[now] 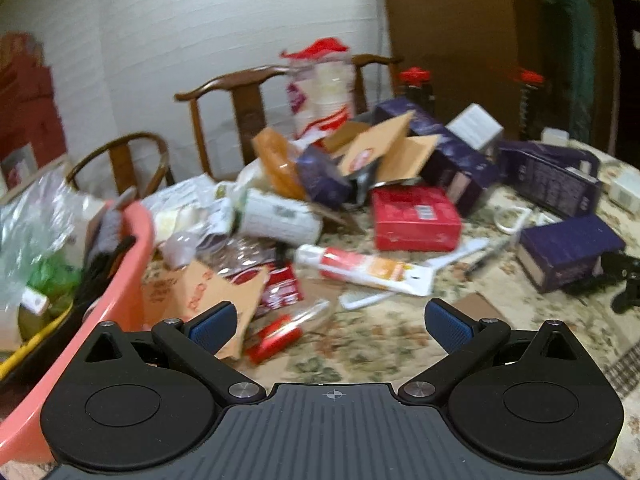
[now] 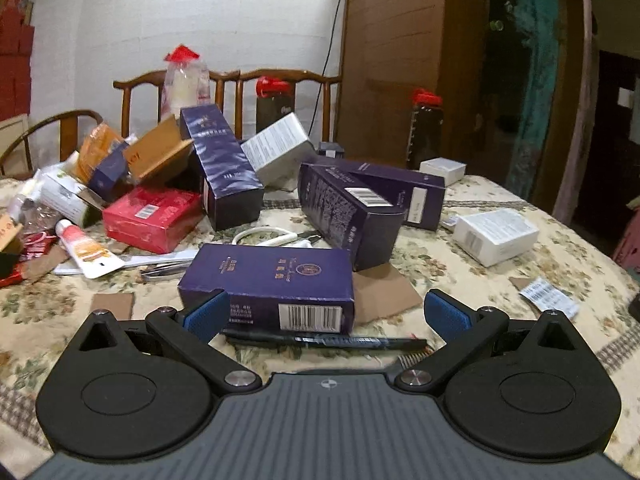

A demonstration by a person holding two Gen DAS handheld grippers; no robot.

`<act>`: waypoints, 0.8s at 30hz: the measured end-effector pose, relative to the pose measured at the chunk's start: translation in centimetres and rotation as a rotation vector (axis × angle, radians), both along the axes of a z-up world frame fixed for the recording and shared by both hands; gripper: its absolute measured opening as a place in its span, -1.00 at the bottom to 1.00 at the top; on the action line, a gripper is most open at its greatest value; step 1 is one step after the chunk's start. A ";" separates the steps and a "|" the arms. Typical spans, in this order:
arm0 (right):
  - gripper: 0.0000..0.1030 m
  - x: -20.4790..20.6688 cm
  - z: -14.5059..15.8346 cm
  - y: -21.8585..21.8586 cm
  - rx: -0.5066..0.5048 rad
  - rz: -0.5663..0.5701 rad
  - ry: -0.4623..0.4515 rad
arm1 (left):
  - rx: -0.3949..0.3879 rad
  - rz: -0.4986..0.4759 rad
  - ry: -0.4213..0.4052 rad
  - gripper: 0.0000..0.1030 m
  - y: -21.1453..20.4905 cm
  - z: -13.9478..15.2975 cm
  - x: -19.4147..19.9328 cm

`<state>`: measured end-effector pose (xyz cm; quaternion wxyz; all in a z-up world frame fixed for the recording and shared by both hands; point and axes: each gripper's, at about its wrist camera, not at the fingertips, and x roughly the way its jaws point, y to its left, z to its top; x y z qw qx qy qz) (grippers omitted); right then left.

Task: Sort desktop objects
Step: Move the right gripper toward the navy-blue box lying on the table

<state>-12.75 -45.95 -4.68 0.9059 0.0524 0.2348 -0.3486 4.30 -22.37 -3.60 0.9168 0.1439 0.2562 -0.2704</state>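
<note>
Right gripper [image 2: 326, 316] gaping, empty. Black pen [image 2: 320, 340] just ahead between fingertips, lying crosswise. Left gripper [image 1: 340, 322] likewise spread, farther off.

Home dining rm: floral tablecloth [image 2: 460, 256], wooden chairs [image 2: 280, 96], household clutter.

Dim indoor light; left view perhaps motion-blurred, fisheye edges bent, dark.

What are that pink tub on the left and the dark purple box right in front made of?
The pink tub looks like smooth moulded plastic, going by its rounded, slightly shiny rim. The purple box seems printed cardboard with a satin finish: crisp folded edges and a barcode label.
</note>
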 end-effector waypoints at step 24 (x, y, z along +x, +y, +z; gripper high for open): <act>0.99 3.5 -0.5 0.8 0.116 0.181 0.025 | 0.174 -0.111 -0.019 0.98 -8.7 -3.8 8.7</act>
